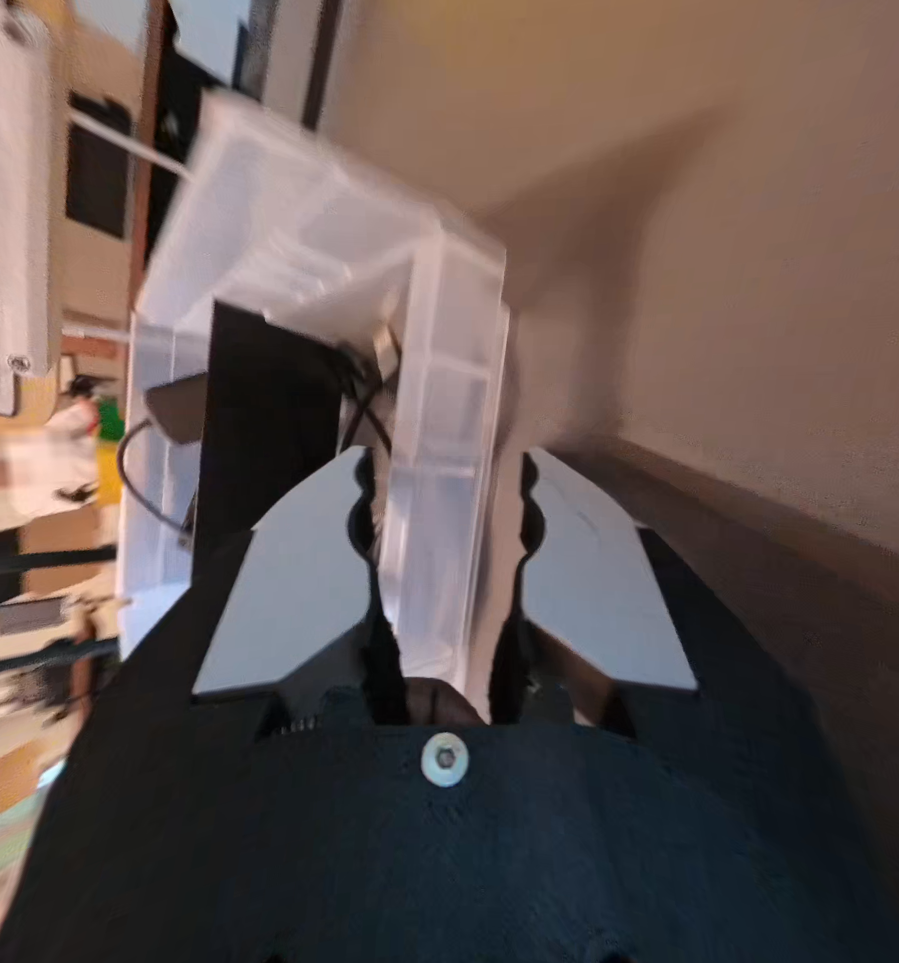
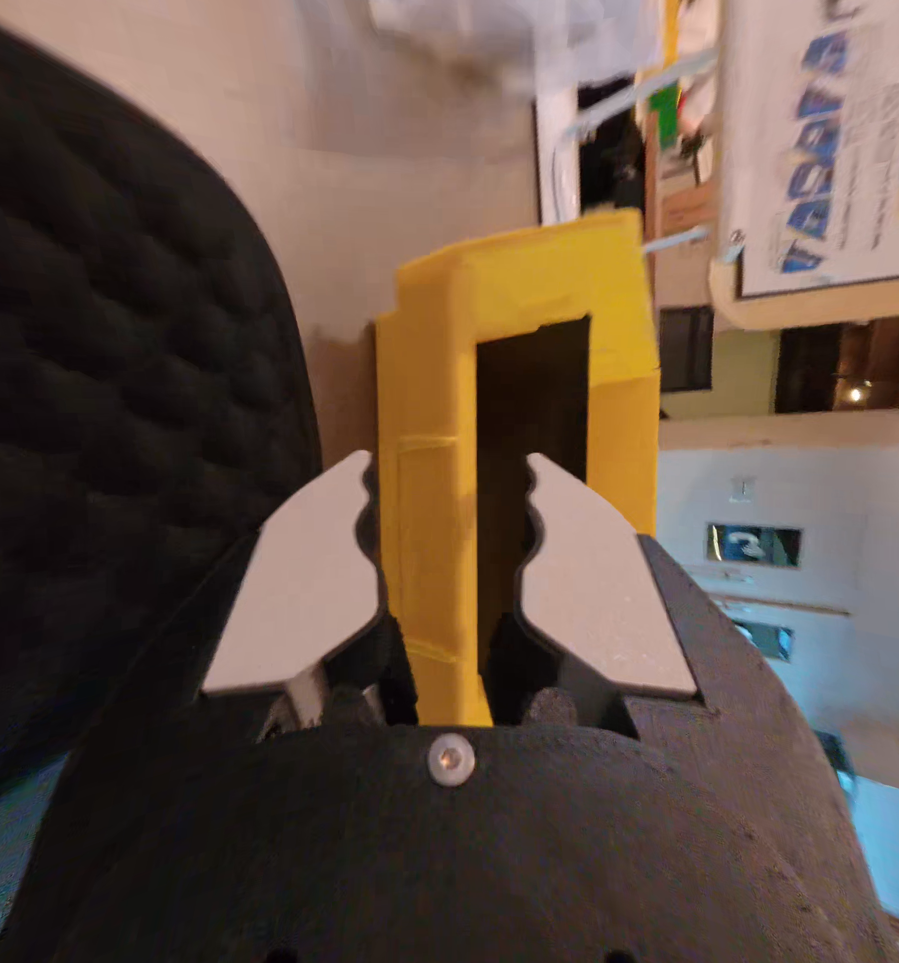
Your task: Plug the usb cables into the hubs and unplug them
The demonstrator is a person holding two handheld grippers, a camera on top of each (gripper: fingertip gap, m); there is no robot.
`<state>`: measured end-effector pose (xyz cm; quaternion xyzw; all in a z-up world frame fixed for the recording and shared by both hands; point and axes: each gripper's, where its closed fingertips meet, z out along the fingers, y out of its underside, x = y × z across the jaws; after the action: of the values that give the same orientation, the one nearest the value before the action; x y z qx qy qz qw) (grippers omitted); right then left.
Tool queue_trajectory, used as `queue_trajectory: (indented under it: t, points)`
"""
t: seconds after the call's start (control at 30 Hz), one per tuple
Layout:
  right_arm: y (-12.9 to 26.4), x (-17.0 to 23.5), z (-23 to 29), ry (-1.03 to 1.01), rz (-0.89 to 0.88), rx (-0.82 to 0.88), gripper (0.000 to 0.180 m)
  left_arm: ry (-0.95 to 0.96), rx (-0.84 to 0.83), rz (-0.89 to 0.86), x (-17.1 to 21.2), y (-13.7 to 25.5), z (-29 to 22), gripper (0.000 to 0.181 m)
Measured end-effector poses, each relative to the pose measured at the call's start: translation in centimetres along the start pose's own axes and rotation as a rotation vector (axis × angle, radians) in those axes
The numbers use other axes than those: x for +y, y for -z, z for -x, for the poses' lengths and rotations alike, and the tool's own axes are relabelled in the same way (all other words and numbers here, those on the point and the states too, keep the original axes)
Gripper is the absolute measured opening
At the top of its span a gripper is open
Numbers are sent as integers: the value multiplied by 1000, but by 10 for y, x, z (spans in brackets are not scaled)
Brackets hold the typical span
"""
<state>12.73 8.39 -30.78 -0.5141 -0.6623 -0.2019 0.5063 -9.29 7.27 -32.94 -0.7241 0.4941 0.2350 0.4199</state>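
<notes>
A: Black gripper body w/ the silver bolt fills the bottom of the left wrist view. Left gripper (image 1: 447, 458) has the wall of a clear plastic bin (image 1: 301, 271) between its fingers, but there's a gap on the right side, so I can't tell if it's clamped or just straddling.

B: Where are the task bits?

A: Inside that bin, which looks tipped on its side. Thin black usb cable (image 1: 129, 469) loops near the bin's left edge, a silver-tipped plug (image 1: 385, 344) sits against the inner wall, a dark flat slab (image 1: 265, 417) stands in the middle. Could be a hub, too blurry to say.

B: Right side?

A: Right gripper (image 2: 450, 458) has the rim of a yellow open-topped box (image 2: 619, 417) between its fingers: one finger outside the wall, the other in the dark opening. Looks gripped, though the fingers are fairly wide. Black quilted chair back (image 2: 98, 312) to the left, white poster w/ blue print (image 2: 828, 156) upper right.

B: So nothing's plugged yet?

A: Judging by this, no. Both grippers are on containers, not cables; looks like setup.

B: Risks?

A: Both views are smeared, so things are moving fast. If the left grip is loose, the clear bin may slip or swing and dump the cable and plug out. Thin plastic wall could also flex and pop free. Yellow box is only held at one rim, so it may pivot and sag. Cable loop could snag on a finger when reaching in.
</notes>
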Motion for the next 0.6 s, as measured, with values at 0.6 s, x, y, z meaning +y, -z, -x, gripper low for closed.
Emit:
queue_trajectory:
  t: [0.6]
  points:
    - [-6, 20, 4, 21, 118, 4, 32, 66, -47, 158, 142, 45, 38, 41]
